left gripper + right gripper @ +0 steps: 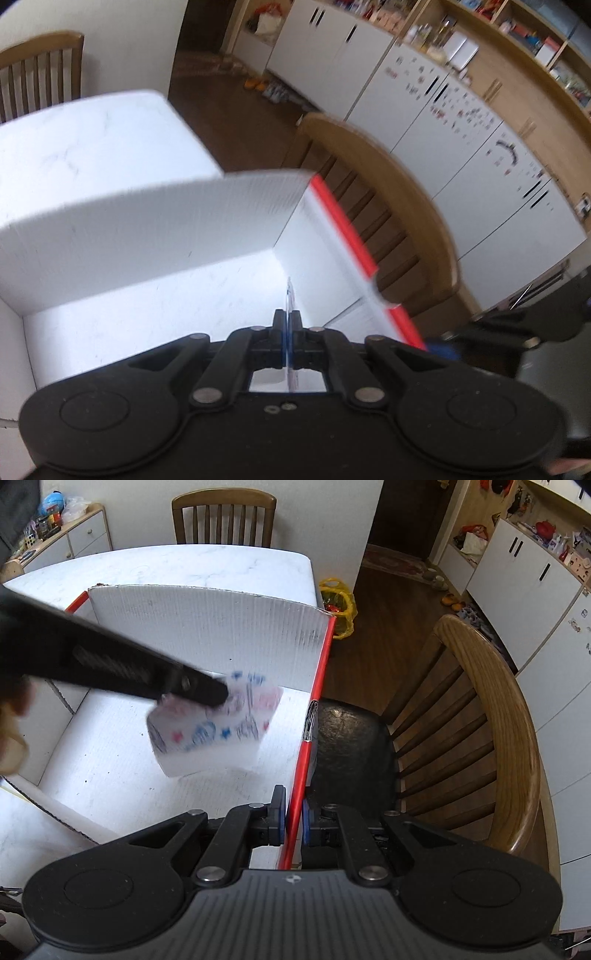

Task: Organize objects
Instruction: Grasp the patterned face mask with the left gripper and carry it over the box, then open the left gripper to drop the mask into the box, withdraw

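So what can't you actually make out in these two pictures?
- Printed packet: in the right wrist view, motion blur smears its red and blue print; the left hand-held gripper covers its top.
- Same packet in the left wrist view: seen edge-on, only a sliver.
- White box: its near wall is hidden behind the right hand-held gripper, clamped on the red rim.
- Shelf items: too small and blurred.
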`<state>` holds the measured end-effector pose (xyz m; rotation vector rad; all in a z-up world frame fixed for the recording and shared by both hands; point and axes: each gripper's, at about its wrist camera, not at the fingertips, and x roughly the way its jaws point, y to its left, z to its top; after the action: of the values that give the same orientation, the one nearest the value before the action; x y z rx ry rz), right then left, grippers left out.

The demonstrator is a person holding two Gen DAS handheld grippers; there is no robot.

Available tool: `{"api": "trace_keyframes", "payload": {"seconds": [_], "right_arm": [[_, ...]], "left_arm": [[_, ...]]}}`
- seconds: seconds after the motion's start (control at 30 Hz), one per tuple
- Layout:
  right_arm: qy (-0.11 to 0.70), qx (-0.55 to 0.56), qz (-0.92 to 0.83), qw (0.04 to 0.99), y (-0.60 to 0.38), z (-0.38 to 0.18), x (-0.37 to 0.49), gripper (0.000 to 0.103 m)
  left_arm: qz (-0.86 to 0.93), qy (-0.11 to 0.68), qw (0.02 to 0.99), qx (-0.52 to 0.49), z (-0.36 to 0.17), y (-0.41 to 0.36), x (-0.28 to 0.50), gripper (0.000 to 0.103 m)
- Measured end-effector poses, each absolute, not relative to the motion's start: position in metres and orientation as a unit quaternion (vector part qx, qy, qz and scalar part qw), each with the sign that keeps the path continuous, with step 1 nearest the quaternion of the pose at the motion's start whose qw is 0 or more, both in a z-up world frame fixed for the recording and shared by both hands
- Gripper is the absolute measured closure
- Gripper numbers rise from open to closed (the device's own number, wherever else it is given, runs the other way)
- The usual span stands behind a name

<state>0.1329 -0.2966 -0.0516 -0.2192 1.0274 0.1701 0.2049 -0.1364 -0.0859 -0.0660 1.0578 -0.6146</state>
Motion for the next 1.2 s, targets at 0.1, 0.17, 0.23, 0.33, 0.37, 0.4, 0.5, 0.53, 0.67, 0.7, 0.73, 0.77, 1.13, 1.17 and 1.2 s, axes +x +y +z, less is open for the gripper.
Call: {"api": "trace_keyframes", "payload": {"seconds": [0.1, 0.17, 0.23, 0.33, 0.37, 0.4, 0.5, 0.53, 0.67, 0.7, 0.73, 0.77, 1.13, 1.17, 1.2], "right_arm": [[0.490, -0.106, 0.083, 0.861, -0.296, -0.051, 0.133, 0.094], [0.490, -0.106, 0.083, 0.861, -0.296, -0.051, 0.133, 0.094], [0.490, -0.108, 0.084, 0.861, -0.296, -0.052, 0.133, 0.094], [0.490, -0.110, 0.084, 0.861, -0.295, -0.052, 0.133, 0.094], [0.490, -0.110, 0.084, 0.861, -0.295, -0.052, 0.134, 0.094], [0.490, -0.110, 0.084, 0.861, -0.295, -0.052, 0.134, 0.094], [0.490, -0.112, 0.084, 0.861, -0.294, -0.052, 0.134, 0.094], [0.490, -0.111, 0.083, 0.861, -0.294, -0.052, 0.134, 0.094], [0.490, -0.113, 0.083, 0.860, -0.293, -0.051, 0.133, 0.094], [0.490, -0.114, 0.082, 0.860, -0.292, -0.051, 0.133, 0.094], [0.491, -0.114, 0.082, 0.860, -0.292, -0.051, 0.133, 0.094], [0.491, -0.114, 0.082, 0.860, -0.292, -0.051, 0.134, 0.094], [0.494, -0.117, 0.076, 0.858, -0.290, -0.050, 0.135, 0.094], [0.494, -0.118, 0.076, 0.858, -0.290, -0.050, 0.135, 0.094], [0.494, -0.118, 0.076, 0.858, -0.289, -0.050, 0.136, 0.094]], "left_arm": [[-0.277, 0.511, 0.813, -0.012, -0.099, -0.137, 0.206, 0.103], [-0.273, 0.522, 0.808, 0.001, -0.107, -0.136, 0.205, 0.103], [-0.267, 0.533, 0.803, 0.005, -0.113, -0.134, 0.204, 0.103], [-0.265, 0.546, 0.795, -0.002, -0.119, -0.128, 0.204, 0.098], [-0.266, 0.547, 0.793, -0.007, -0.121, -0.127, 0.205, 0.096], [-0.267, 0.547, 0.793, -0.011, -0.121, -0.125, 0.205, 0.088], [-0.269, 0.545, 0.794, -0.010, -0.118, -0.122, 0.202, 0.082], [-0.270, 0.544, 0.795, -0.011, -0.117, -0.119, 0.201, 0.079], [-0.269, 0.534, 0.801, -0.016, -0.108, -0.110, 0.195, 0.068], [-0.269, 0.531, 0.803, -0.017, -0.104, -0.109, 0.194, 0.065], [-0.269, 0.527, 0.806, -0.017, -0.101, -0.106, 0.192, 0.063], [-0.268, 0.522, 0.810, -0.018, -0.096, -0.102, 0.189, 0.062], [-0.220, 0.467, 0.856, -0.035, -0.041, -0.062, 0.178, 0.035], [-0.213, 0.464, 0.859, -0.037, -0.037, -0.055, 0.177, 0.034], [-0.205, 0.460, 0.863, -0.040, -0.034, -0.048, 0.177, 0.030]]}}
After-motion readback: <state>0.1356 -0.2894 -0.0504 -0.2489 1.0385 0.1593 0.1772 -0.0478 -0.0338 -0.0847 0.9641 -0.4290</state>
